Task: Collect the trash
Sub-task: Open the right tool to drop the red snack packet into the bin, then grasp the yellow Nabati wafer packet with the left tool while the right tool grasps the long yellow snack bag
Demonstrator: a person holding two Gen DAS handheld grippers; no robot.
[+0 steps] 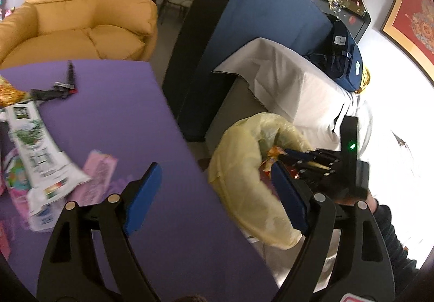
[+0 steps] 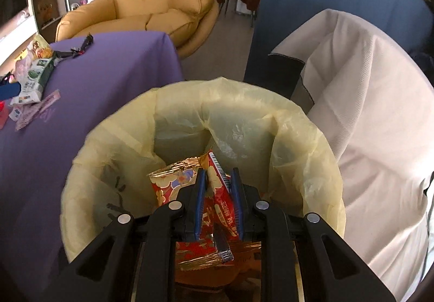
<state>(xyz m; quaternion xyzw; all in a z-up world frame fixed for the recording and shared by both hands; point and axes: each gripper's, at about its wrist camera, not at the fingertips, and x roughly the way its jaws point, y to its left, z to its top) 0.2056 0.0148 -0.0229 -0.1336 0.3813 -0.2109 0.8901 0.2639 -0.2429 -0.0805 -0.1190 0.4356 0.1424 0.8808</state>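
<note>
Right wrist view: your right gripper [image 2: 218, 180] hangs over the mouth of the bin [image 2: 114, 144], which is lined with a pale yellow bag, and its jaws are nearly closed, pinching a red and gold snack wrapper [image 2: 187, 180]. The wrapper sits inside the rim of the bin, on the near side, with its crumpled top sticking up past the blue pads.

In the left wrist view, your left gripper [image 1: 214, 196] has its jaws spread wide with nothing between them; one blue pad is over the purple bench [image 1: 122, 117], the other over the bin's near edge. The bench stands just left of the bin. More trash lies on the bench, well away from the bin: a white and green packet [image 1: 35, 144] and a pink wrapper [image 1: 97, 174] just beside it. A white cloth [image 2: 366, 101] is draped to the right of the bin.
</note>
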